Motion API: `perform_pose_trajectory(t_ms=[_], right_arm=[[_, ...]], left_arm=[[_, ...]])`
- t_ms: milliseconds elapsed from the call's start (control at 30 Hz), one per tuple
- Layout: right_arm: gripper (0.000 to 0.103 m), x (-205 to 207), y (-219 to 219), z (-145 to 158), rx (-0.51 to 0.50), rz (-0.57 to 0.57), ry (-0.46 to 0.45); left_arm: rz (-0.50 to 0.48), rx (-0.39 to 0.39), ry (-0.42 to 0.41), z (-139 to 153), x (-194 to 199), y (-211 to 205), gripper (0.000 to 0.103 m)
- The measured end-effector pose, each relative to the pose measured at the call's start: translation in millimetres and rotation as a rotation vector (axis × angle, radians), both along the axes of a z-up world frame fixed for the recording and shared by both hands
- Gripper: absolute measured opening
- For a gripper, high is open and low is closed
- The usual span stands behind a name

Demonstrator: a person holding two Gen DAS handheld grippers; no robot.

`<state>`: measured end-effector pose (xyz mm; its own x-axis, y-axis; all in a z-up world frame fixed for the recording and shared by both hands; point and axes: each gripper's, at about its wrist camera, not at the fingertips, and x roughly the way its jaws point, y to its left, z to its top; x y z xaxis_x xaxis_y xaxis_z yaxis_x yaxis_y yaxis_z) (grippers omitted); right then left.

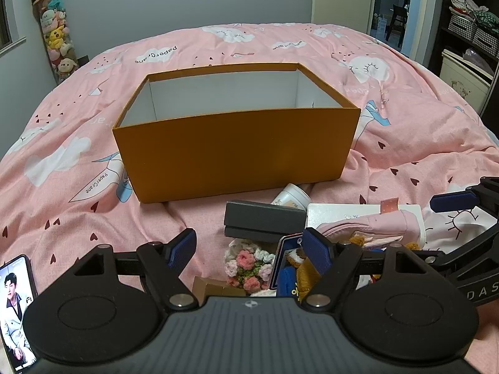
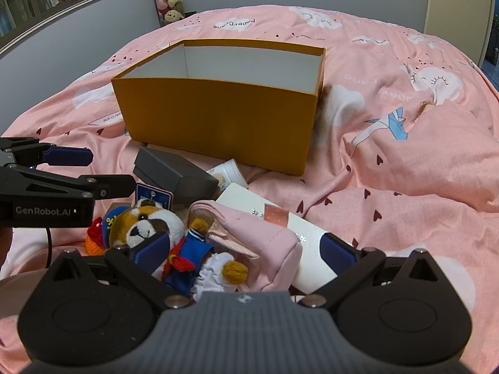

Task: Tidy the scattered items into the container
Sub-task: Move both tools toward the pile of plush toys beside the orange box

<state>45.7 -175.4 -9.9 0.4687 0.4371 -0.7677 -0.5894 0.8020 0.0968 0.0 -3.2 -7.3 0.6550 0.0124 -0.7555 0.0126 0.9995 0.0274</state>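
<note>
We have both grippers spread wide and empty: the left gripper hangs over the crochet flower bunch, the right gripper over the plush raccoon and the pink folded cloth, pads touching nothing that we can confirm. The orange box, our container, sits on the pink bedspread just beyond the clutter, open top, and no items show in the part of its inside we can see. The first pick looks not yet made. To do it well we'd take the top, loose things first: bring the right jaws down astride the raccoon's body rather than its dangling limbs, close on the soft middle, lift clear of the cloth before swinging over the box rim. We'd keep the left gripper off to its side so the two don't collide, since they sit near each other. The white flat box lies under the cloth, so we'd leave it for later. Count of scattered items we can make out: one dark grey case, one white jar on its side, one white flat box, one pink cloth, one plush raccoon, one flower bunch, one blue tag card, one small orange crochet piece, one tan block partly hidden. One phone lies at the left edge; whether it belongs to the task we can't tell.
</note>
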Motion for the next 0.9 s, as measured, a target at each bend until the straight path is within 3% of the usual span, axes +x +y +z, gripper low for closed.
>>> perform_pose_trajectory(t_ms=[700, 900], right_arm=[[0.102, -0.8, 0.7, -0.2, 0.0, 0.005, -0.004], [0.101, -1.9, 0.4, 0.9, 0.017, 0.019, -0.019]], left_arm=[[-0.001, -0.01, -0.001, -0.2, -0.5, 1.1, 0.089], [-0.027, -0.01, -0.005, 3.4, -0.4, 4.8, 0.081]])
